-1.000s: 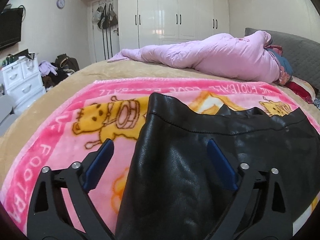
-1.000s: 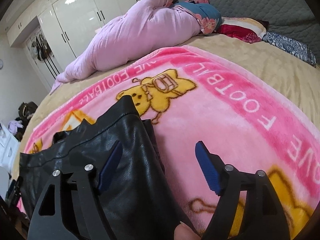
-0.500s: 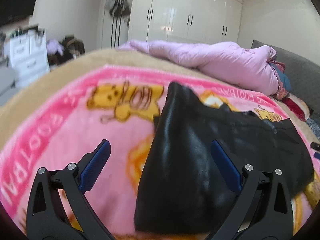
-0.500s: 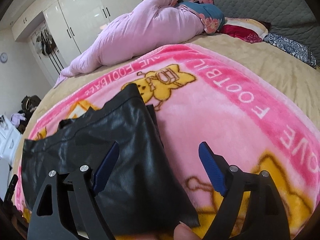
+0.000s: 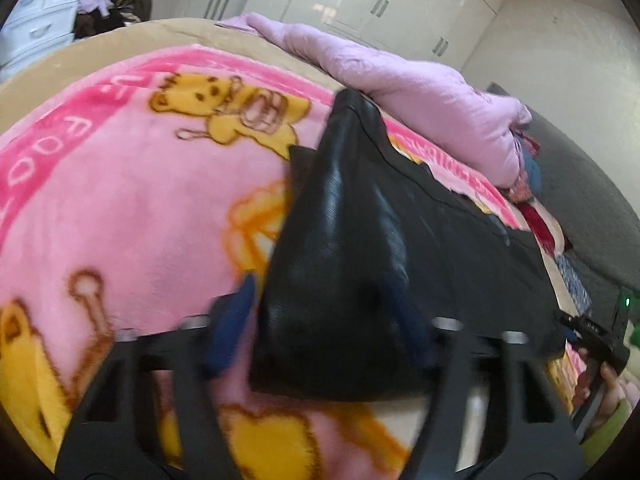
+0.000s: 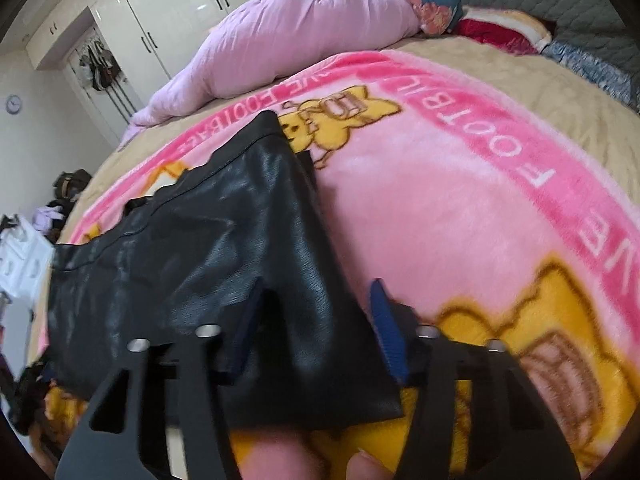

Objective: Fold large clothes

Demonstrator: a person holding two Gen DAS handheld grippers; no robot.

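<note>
I am working over a wide bed with a tan quilted cover (image 6: 472,60), and spread across it is a fleecy pink blanket printed with yellow cartoon bears and white lettering (image 6: 460,200). Along the far side of the bed lies a bunched lilac quilt (image 6: 304,28), with white wardrobe doors (image 5: 360,4) behind it.

The thing I have to fold, a glossy black leather-look garment (image 6: 192,240), lies on the pink blanket with its long body stretched across between my two hands. It lies as a long flat band with neat near corners, so I judge that at most a first lengthwise fold is in place; the crosswise folds that would make it a compact stack are all to come.

My left gripper (image 5: 320,320) has its blue pads on either side of one near corner of the garment, and its jaws are closing around it; the picture is smeared, and I read the pads as not yet pressing the leather. My right gripper (image 6: 316,328) stands over the opposite near corner, one blue pad over the black material and the other just off its edge above the blanket, jaws likewise closing with the corner between them. Once both corners are pinched, I expect to lift and carry that edge over toward the far end.
</note>
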